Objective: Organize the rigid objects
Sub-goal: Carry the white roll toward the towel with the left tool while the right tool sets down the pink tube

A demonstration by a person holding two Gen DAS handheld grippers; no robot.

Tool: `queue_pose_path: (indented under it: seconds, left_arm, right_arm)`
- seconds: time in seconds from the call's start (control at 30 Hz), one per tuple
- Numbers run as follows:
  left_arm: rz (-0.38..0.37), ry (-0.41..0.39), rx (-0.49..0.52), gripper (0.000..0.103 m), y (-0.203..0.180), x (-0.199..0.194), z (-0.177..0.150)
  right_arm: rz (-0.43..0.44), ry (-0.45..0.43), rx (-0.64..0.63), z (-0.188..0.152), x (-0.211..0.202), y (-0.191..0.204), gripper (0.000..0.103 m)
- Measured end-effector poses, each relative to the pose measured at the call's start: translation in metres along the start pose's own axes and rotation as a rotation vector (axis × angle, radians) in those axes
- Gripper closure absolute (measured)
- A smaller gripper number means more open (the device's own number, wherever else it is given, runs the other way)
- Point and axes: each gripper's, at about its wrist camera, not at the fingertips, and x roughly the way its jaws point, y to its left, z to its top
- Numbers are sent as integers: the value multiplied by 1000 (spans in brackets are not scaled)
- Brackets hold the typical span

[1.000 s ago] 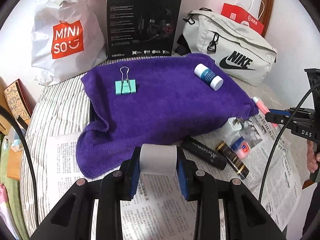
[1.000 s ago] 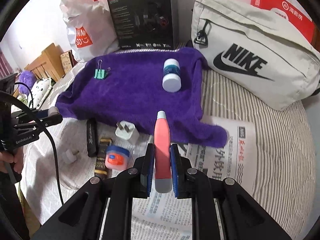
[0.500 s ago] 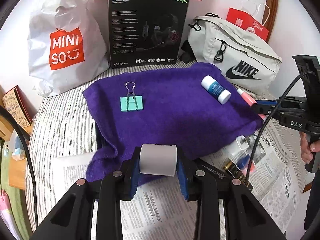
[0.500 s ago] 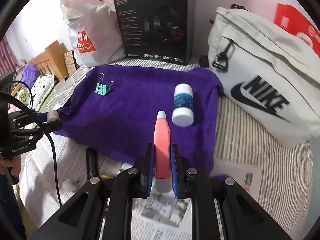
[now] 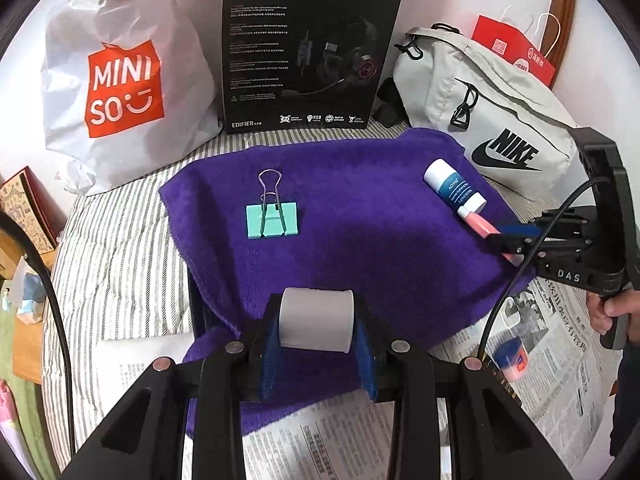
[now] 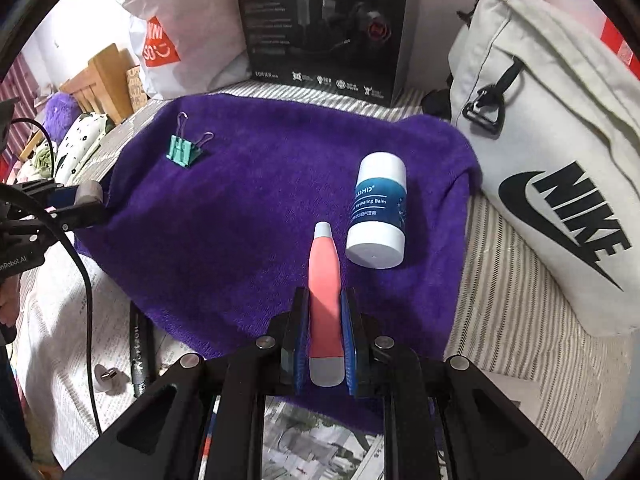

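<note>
Both grippers now over purple towel (image 5: 360,240), pink tube (image 6: 325,280) nearer balm stick (image 6: 378,210)

- The left gripper (image 5: 316,332) fills the bottom of the view, its blue-padded jaws closed on a short grey cylinder (image 5: 316,322) held crosswise.
- Beyond it a purple towel (image 5: 360,248) lies over a striped bedcover (image 5: 116,264) and sheets of newspaper (image 5: 344,440).
- On the towel, a mint-green binder clip (image 5: 273,220) lies flat at the left; a white and blue balm stick (image 5: 454,190) lies at the right.
- The right gripper (image 5: 506,240) reaches in from the right, clamping a pink tube (image 5: 478,226) whose tip is just beside the balm stick; a hand (image 5: 612,312) grips its handle.
- Behind stand a white Miniso bag (image 5: 120,80), a black headset box (image 5: 308,52) and a grey Nike bag (image 5: 492,112).
- A small blue-lidded jar (image 5: 510,358) sits on the newspaper at the right.
</note>
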Motion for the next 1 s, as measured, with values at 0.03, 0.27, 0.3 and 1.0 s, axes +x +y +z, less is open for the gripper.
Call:
queue_pose_path:
  seconds: [0.03, 0.27, 0.3, 1.0]
  left_arm:
    - [1, 2, 1, 72, 0, 2, 1]
    - [20, 17, -20, 72, 8, 21, 7]
    - [18, 18, -27, 72, 9, 23, 7]
    - [50, 48, -55, 72, 18, 63, 26]
  right_arm:
    - [0, 7, -4, 0, 3, 0, 87]
    - [-7, 25, -14, 1, 17, -1, 87]
    - [-7, 29, -17, 1, 19, -1, 87]
    - [44, -8, 39, -16, -3, -12, 51]
